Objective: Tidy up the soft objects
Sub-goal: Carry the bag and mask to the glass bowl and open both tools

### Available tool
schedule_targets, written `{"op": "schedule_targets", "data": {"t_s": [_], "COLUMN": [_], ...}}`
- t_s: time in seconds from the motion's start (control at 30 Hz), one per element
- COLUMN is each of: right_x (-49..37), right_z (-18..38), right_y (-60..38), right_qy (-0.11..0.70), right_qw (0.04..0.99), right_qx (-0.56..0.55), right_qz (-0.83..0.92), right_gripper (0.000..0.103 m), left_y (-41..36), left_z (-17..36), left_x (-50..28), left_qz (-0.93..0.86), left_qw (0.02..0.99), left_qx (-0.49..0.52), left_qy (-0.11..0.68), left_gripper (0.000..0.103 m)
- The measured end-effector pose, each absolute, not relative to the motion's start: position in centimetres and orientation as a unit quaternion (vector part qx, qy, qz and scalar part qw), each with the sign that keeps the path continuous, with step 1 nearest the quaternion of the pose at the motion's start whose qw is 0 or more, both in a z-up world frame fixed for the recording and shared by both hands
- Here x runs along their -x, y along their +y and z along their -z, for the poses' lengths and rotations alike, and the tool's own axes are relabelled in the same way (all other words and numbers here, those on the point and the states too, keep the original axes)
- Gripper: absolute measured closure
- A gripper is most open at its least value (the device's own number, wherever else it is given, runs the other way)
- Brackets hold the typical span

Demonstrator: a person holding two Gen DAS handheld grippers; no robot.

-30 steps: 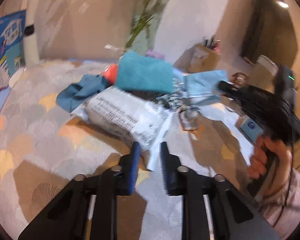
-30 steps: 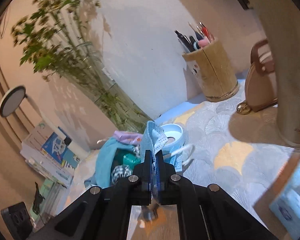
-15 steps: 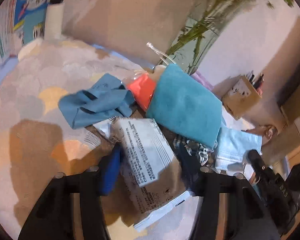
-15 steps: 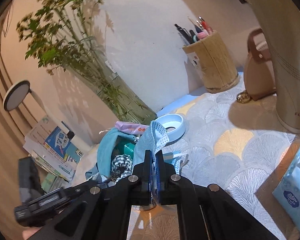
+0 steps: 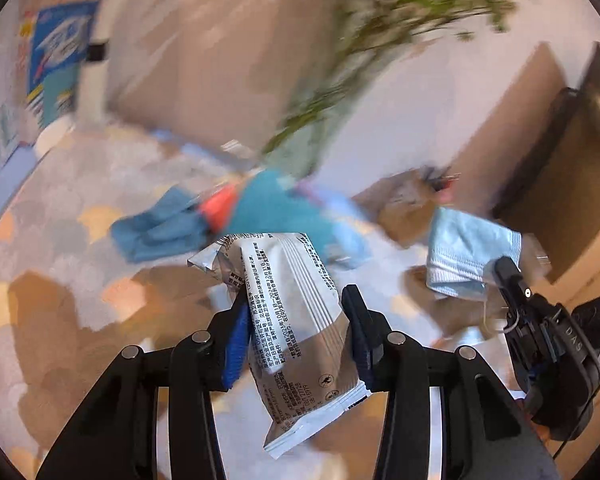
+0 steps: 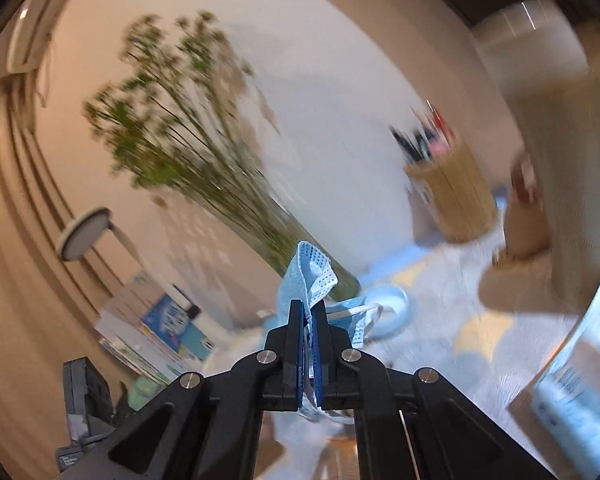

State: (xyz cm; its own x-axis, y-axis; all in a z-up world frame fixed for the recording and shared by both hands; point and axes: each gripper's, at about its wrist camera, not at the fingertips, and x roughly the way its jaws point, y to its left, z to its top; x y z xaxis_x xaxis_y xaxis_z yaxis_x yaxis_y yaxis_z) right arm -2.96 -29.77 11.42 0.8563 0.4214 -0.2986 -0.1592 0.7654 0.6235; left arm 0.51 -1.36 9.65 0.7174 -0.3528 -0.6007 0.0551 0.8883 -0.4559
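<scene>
Both hands lift a catch off the table: a printed packet on the left, a face mask on the right.

At lower centre of the left view, the left gripper (image 5: pixel 296 332), whose jaws have just been closing, is clamped on a white and tan packet (image 5: pixel 296 320); it hangs tilted and gripped across its soft middle, so I judge it could slide or twist free. Its small Chinese print shows dates I read as 2023 and 2024, doubtfully. Behind, blurred, lie blue cloths (image 5: pixel 156 228) on the patterned table (image 5: pixel 60 208). Right of that the right gripper (image 6: pixel 309 344) is pinched together on a pale blue mask (image 6: pixel 310 276), which shows at right of the left view; its dangling ear loops (image 6: pixel 360 314) could snag. The tool's black body reads "DAS".
</scene>
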Motion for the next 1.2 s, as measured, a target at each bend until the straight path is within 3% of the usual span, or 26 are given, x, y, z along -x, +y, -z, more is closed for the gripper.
{"op": "schedule_targets", "data": {"t_s": [0.37, 0.6, 0.97, 1.07, 1.13, 1.17, 1.2], "right_x": [8.1, 9.2, 9.9, 9.0, 7.8, 7.1, 6.8], "right_z": [-24.2, -24.6, -20.1, -18.6, -17.5, -17.1, -16.7], "right_y": [-39.2, -47.2, -56.5, -57.7, -58.2, -58.4, -58.5], "right_qy": [0.103, 0.092, 0.136, 0.161, 0.210, 0.242, 0.270], "right_qw": [0.944, 0.948, 0.933, 0.924, 0.916, 0.910, 0.905], "right_qx": [-0.296, -0.301, -0.331, -0.341, -0.336, -0.327, -0.312], "right_qz": [-0.108, -0.044, 0.043, 0.056, 0.069, 0.082, 0.105], "right_gripper": [0.099, 0.099, 0.099, 0.099, 0.096, 0.089, 0.074], "left_y": [-17.0, -27.7, -36.6, -38.3, -38.9, -38.9, -38.9], "left_z": [-17.1, -17.3, -14.2, -13.5, -13.3, -13.2, -13.3], "left_x": [-0.9, -1.3, -0.8, -1.3, -1.7, -1.7, -1.6], "left_qz": [0.277, 0.368, 0.417, 0.413, 0.402, 0.397, 0.394], "left_qw": [0.896, 0.867, 0.849, 0.851, 0.852, 0.853, 0.856], "left_qx": [0.160, 0.124, 0.069, 0.040, 0.026, 0.022, 0.017], "left_qy": [0.309, 0.312, 0.316, 0.322, 0.335, 0.337, 0.335], "left_gripper": [0.062, 0.062, 0.061, 0.049, 0.019, 0.017, 0.017]}}
